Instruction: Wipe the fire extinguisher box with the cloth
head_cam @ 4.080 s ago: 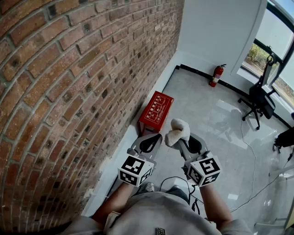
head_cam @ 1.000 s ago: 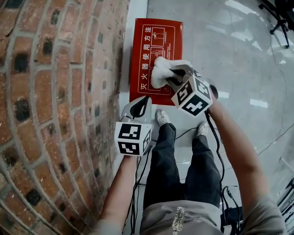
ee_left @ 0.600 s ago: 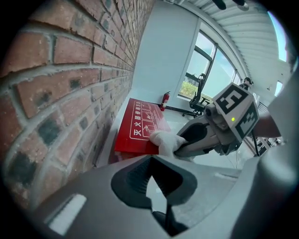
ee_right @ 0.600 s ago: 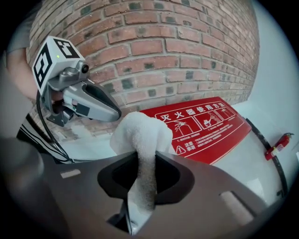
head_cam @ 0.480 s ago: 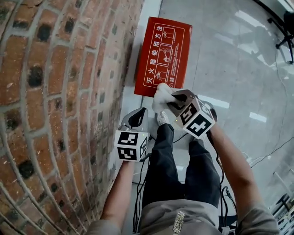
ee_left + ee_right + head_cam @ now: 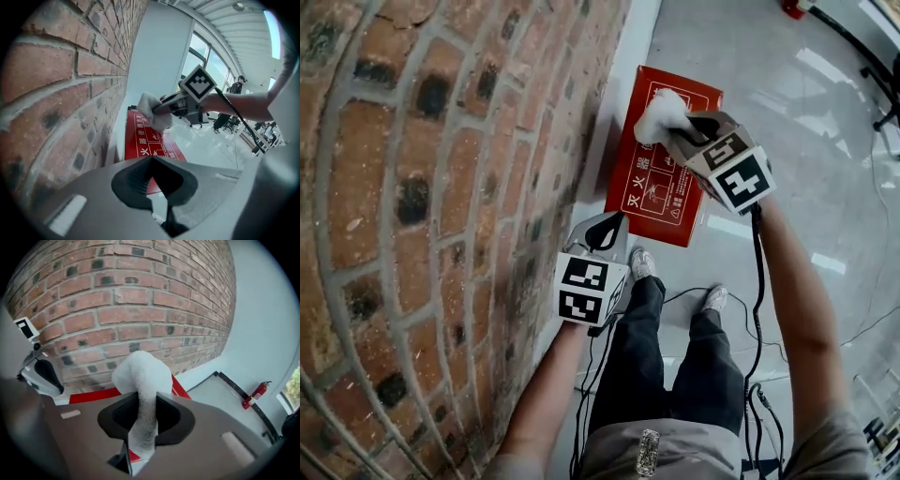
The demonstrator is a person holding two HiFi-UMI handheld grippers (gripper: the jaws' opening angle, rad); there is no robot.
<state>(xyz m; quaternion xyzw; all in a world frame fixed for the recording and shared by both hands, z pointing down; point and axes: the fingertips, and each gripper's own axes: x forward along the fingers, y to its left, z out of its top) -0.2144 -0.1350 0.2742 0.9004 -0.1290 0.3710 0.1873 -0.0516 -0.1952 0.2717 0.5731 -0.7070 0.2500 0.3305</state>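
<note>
Brick wall (image 6: pixel 422 187) fills the left of the head view, with a white skirting strip (image 6: pixel 623 84) at its foot and pale glossy floor (image 6: pixel 825 169) to the right. No table is present, and the things stand on the floor.

One red fire extinguisher box (image 6: pixel 661 202) lies flat on the floor just beside the skirting, its lid printed with white characters and diagrams. The person's two legs (image 6: pixel 661 375) stand at its near edge, with one shoe (image 6: pixel 642 262) near the box's near corner and the other shoe (image 6: pixel 714 298) further right. Black cables (image 6: pixel 757 309) trail down from the grippers and across the floor.

The right gripper (image 6: pixel 680 131) reaches over the box, and its fingers (image 6: pixel 166 404) are clamped on the one white cloth (image 6: pixel 140 376). The cloth bulges out past the tips and sits on the far end of the lid, toward the wall side.

The left gripper (image 6: pixel 609 225) hangs near the box's near edge, beside the wall. Its fingers (image 6: pixel 136 176) are closed together on nothing.

One red fire extinguisher (image 6: pixel 255 394) stands well apart, against the far white wall.
</note>
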